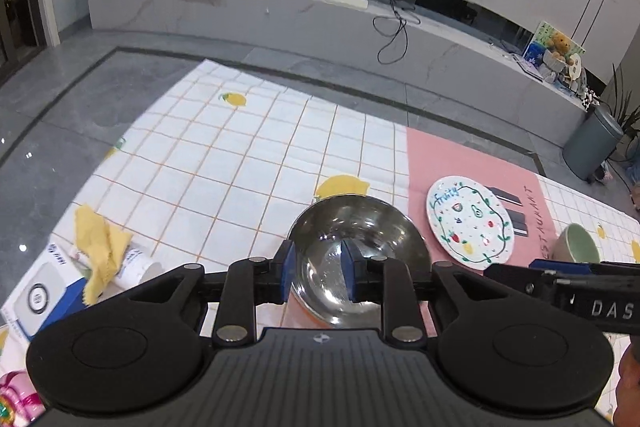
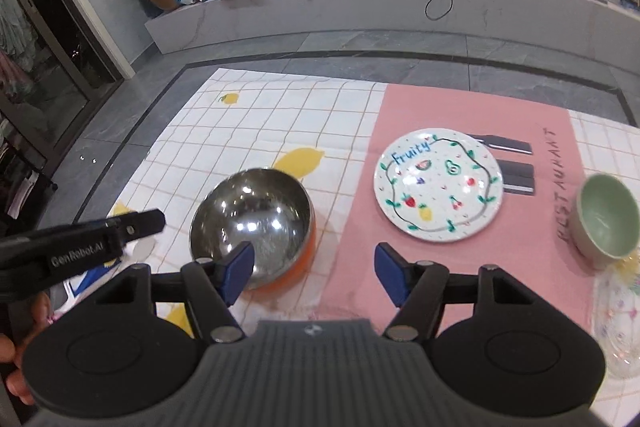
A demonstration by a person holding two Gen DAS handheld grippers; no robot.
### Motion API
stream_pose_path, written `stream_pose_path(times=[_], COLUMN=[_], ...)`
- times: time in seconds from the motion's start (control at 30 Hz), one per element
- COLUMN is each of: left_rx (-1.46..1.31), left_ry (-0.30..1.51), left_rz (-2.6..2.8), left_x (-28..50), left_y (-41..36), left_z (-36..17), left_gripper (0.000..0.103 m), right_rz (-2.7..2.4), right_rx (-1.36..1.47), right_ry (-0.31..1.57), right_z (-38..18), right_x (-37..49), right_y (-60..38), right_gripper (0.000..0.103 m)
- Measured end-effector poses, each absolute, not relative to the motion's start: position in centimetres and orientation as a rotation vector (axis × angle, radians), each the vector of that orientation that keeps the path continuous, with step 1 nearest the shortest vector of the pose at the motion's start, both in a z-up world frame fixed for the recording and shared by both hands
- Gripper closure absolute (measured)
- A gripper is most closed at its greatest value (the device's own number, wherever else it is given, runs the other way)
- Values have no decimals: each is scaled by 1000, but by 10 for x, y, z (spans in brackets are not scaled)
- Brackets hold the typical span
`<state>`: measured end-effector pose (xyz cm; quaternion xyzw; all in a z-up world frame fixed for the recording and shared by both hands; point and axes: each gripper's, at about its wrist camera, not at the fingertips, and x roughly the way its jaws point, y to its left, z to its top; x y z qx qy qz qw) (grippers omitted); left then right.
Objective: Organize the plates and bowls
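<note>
The steel bowl (image 1: pixel 356 259), with its orange outer shell, sits on the checked lemon cloth (image 1: pixel 224 163) right at the seam where the pink mat (image 1: pixel 472 163) begins, toward the near edge of the desk. The left claw (image 1: pixel 318 277) hangs straight over it: its blue pads stand a little apart, one outside the near-left rim and one over the hollow, so the rim wall lies between them, but I cannot see them pressing on it and take the claw for empty. The bowl is round, so no axis matters; what counts is that the rim lies directly ahead of and below this claw, far closer to it than to the other.

The right claw (image 2: pixel 314 275) is spread wide and holds nothing. It hovers over the seam, with the bowl to its left and the painted "Fruity" plate (image 2: pixel 438 185) ahead on the pink mat. Farther right, near the mat's right edge, stands the green bowl (image 2: pixel 606 215).

The right wrist view shows the orange shell, the whole plate and a clear glass dish (image 2: pixel 618 323) at the near right corner, none of which the left view gives plainly. The left view alone shows a yellow rag (image 1: pixel 98 247) and packets at the near left corner.
</note>
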<state>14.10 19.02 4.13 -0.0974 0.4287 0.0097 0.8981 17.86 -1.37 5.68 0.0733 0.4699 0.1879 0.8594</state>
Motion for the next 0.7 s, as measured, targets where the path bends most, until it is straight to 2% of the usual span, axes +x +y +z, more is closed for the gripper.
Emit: stream_pose_path(times=[0.33, 0.47, 0.7], left_rx=[-203, -199, -179], left_ry=[1027, 1055, 1089], left_rz=[44, 54, 90], left_x=[178, 184, 193], left_y=[197, 197, 196], left_z=[-11, -20, -26], left_gripper=[75, 75, 91], right_rz=[374, 381, 389], right_rx=[178, 211, 278], right_ry=[1106, 1167, 1244], right_z=[15, -4, -24], right_x=[220, 232, 245], right_y=[6, 12, 17], right_gripper=[53, 65, 86])
